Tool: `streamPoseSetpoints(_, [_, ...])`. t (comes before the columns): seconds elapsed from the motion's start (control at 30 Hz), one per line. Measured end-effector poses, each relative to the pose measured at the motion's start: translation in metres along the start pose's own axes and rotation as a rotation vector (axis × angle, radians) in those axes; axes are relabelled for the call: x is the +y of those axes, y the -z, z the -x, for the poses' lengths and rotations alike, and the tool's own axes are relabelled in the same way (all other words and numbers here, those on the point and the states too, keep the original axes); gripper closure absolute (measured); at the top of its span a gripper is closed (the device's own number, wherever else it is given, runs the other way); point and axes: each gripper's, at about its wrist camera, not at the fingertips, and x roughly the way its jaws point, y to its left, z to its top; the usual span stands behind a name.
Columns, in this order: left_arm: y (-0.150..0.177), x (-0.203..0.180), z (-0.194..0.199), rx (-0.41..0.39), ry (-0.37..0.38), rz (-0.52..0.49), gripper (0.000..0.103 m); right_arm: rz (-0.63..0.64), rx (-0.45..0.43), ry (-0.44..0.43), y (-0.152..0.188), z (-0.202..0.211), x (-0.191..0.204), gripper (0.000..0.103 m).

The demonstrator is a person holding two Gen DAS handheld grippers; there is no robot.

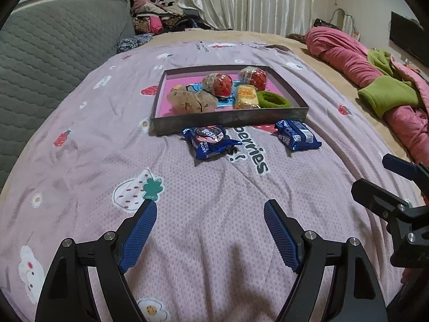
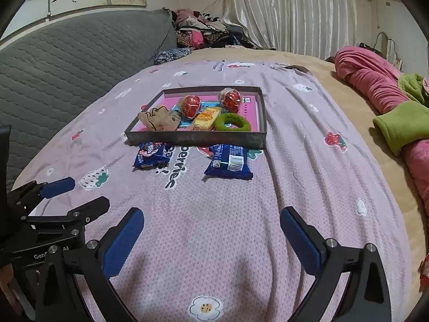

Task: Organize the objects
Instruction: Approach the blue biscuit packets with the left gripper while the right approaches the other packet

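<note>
Two glossy blue plastic snack packets (image 1: 211,142) lie on a matt woven cloth blanket (image 1: 214,228) near the dull cardboard tray (image 1: 228,122).

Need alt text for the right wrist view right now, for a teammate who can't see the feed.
The right claw hangs open and empty over a pink strawberry-print blanket, aimed at two blue snack packets lying just in front of a shallow tray. The tray holds two red wrapped balls, a yellow snack pack, a green ring and a beige pouch. The left claw shows at the left edge.
</note>
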Motion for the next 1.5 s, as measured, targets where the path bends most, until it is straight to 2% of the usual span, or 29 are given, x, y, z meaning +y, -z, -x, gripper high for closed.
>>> streamPoseSetpoints(0.67, [-0.018, -0.007, -0.044, 0.058, 0.009, -0.001, 0.020, -0.003, 0.027, -0.003, -0.017, -0.033, -0.011, 0.001])
streamPoseSetpoints(1.5, [-0.049, -0.007, -0.078, 0.054, 0.005, 0.017, 0.020, -0.023, 0.043, -0.004, -0.033, -0.069, -0.024, 0.001])
